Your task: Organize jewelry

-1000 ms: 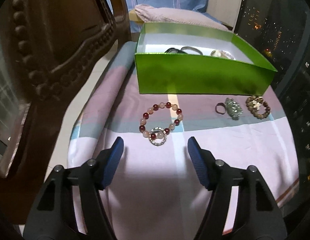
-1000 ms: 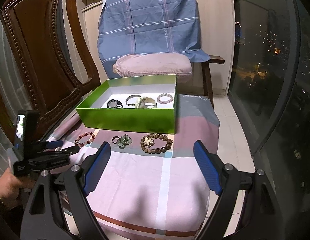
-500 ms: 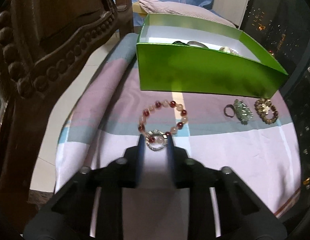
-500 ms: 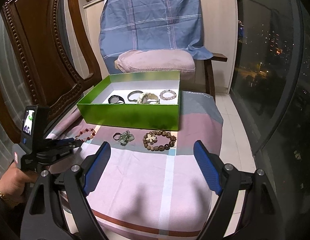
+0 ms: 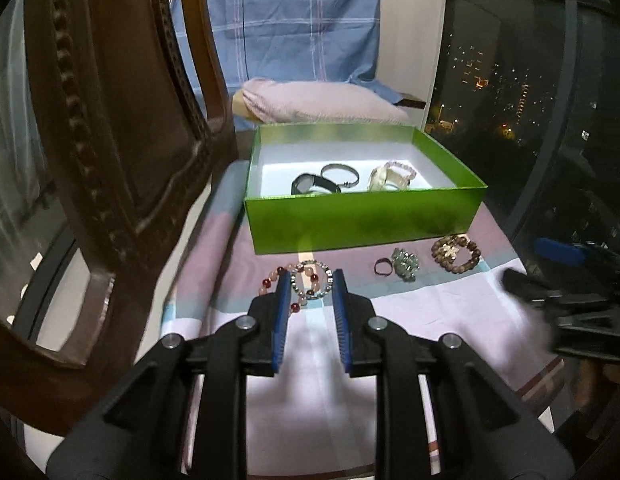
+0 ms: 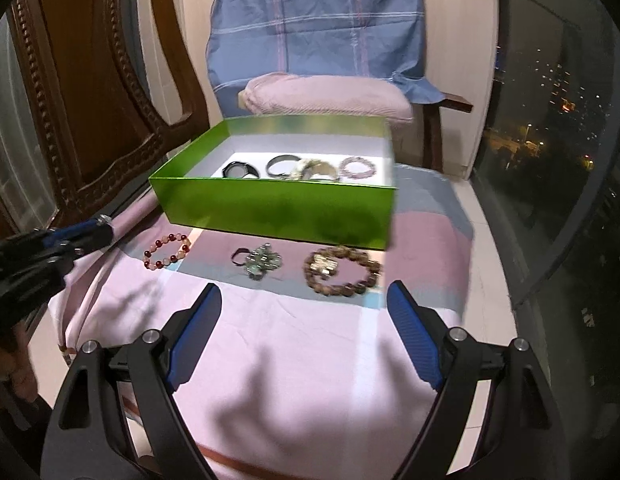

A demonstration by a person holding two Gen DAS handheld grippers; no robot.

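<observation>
My left gripper is shut on a small sparkling rhinestone ring and holds it just above the cloth. Under it the red and pink bead bracelet lies flat, partly hidden behind my left fingers. The green box behind holds a black watch, a metal bangle and a pale bracelet. On the cloth before it lie a green stone ring and a brown bead bracelet. My right gripper hangs open in front of these two, nothing between its fingers.
A carved wooden chair stands close on the left. A pink cushion and a blue plaid cloth sit behind the box. A dark window runs along the right. The pink striped tablecloth ends at the near edge.
My left jaws closed on the rhinestone ring and lifted it off the bead bracelet. The right gripper came lower and closer to the jewellery, still open.
</observation>
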